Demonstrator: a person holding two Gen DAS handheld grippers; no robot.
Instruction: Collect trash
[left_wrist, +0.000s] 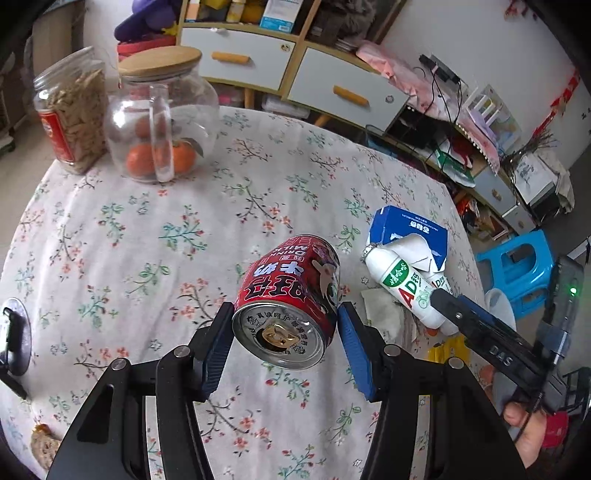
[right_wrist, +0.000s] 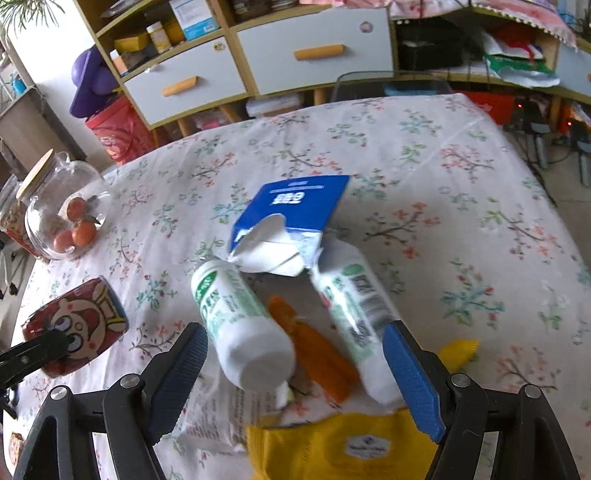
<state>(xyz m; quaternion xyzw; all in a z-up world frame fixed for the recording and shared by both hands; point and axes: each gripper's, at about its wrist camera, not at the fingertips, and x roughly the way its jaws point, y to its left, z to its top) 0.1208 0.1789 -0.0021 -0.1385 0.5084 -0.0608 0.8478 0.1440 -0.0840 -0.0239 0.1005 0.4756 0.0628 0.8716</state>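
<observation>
This is a lived-in home, likely a dining or living room. A table (left_wrist: 147, 229) under a floral cloth fills the middle of both views. In the upper left of the left wrist view stand a glass jar of oranges (left_wrist: 162, 122) and a snack jar (left_wrist: 72, 110). Across the top runs a wooden shelf unit with white drawers (left_wrist: 236, 59) (its shelves crammed with boxes and bottles), and a blue plastic stool (left_wrist: 517, 269) sits at the right.

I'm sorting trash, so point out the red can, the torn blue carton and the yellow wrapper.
red can (left_wrist: 291, 291), left wrist view, printed side.
torn blue carton (right_wrist: 303, 206), right wrist view, blue face.
yellow wrapper (right_wrist: 332, 446), right wrist view, front.
</observation>
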